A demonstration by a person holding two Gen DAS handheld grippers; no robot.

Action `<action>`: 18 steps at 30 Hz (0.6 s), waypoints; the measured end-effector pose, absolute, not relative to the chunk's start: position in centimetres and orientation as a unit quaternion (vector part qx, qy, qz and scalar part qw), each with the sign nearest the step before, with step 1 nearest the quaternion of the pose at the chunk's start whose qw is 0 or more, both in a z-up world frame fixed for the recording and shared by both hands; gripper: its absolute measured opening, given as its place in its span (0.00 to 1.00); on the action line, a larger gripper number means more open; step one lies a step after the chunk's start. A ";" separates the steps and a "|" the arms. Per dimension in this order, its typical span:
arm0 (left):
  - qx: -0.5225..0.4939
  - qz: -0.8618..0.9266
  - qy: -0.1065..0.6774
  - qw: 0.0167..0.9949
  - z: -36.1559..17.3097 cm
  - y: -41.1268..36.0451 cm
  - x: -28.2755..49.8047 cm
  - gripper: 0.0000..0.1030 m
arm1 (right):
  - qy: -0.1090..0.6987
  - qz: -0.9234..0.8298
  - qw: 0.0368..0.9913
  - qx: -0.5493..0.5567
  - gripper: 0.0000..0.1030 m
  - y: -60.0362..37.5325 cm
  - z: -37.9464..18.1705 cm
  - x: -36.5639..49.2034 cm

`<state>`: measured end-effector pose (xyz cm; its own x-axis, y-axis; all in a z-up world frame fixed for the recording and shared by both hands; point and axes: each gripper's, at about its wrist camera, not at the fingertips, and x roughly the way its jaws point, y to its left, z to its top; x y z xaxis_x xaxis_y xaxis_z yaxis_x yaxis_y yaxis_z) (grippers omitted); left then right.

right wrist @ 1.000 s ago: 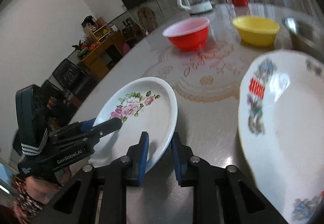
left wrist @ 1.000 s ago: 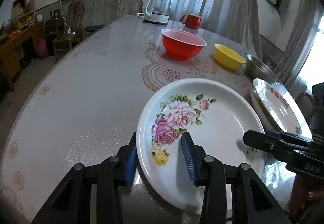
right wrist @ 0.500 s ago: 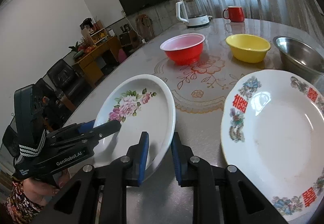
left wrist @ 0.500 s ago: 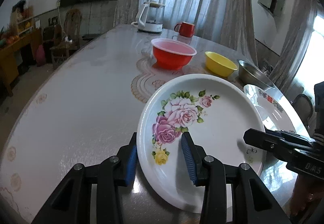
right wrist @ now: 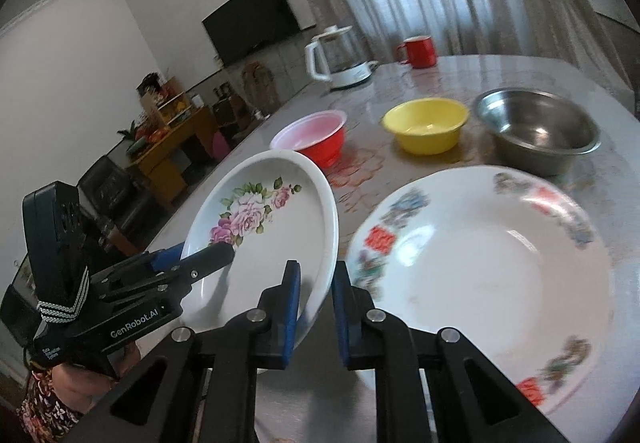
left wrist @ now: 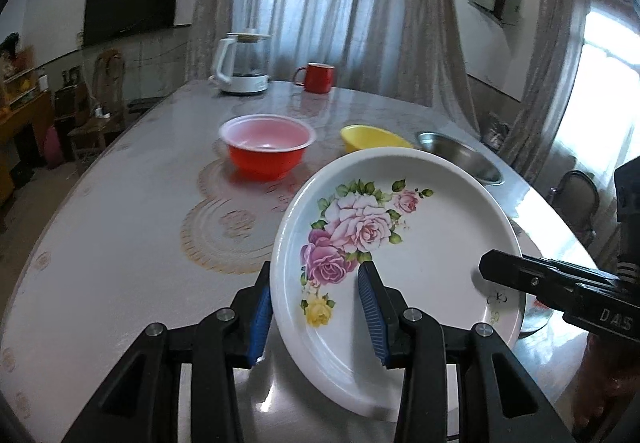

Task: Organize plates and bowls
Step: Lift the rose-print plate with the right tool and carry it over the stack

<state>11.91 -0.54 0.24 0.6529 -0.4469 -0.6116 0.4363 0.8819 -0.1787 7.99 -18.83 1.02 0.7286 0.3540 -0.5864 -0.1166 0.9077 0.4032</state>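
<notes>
Left wrist view is showing the rose plate (left wrist: 400,243) tilting above the worktop (left wrist: 120,243), its near-left rim sitting between the fingers of the left gripper (left wrist: 316,311), which are pinching it. On the plate's opposite side the right gripper (right wrist: 314,307) is closing its fingers onto the rim, pads at the edge. Glazed, stiff and likely brittle, the plate is looking slippery and moderately heavy, so gripping deep on the raised rim at two opposite points seems wisest. Just beside it, on the right gripper's side, the larger patterned plate (right wrist: 480,263) is lying flat.
</notes>
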 end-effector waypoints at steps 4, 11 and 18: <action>0.003 -0.256 0.332 0.908 0.7 -2.4 11.7 0.40 | 0.337 0.113 0.917 0.183 0.15 -20.4 1.4 6.9; 0.018 -0.277 0.325 0.904 1.5 -5.7 11.6 0.40 | 0.336 0.086 0.914 0.209 0.15 -23.2 1.1 5.5; 0.036 -0.298 0.325 0.897 2.0 -9.1 11.5 0.40 | 0.330 0.062 0.914 0.226 0.15 -25.9 1.0 4.1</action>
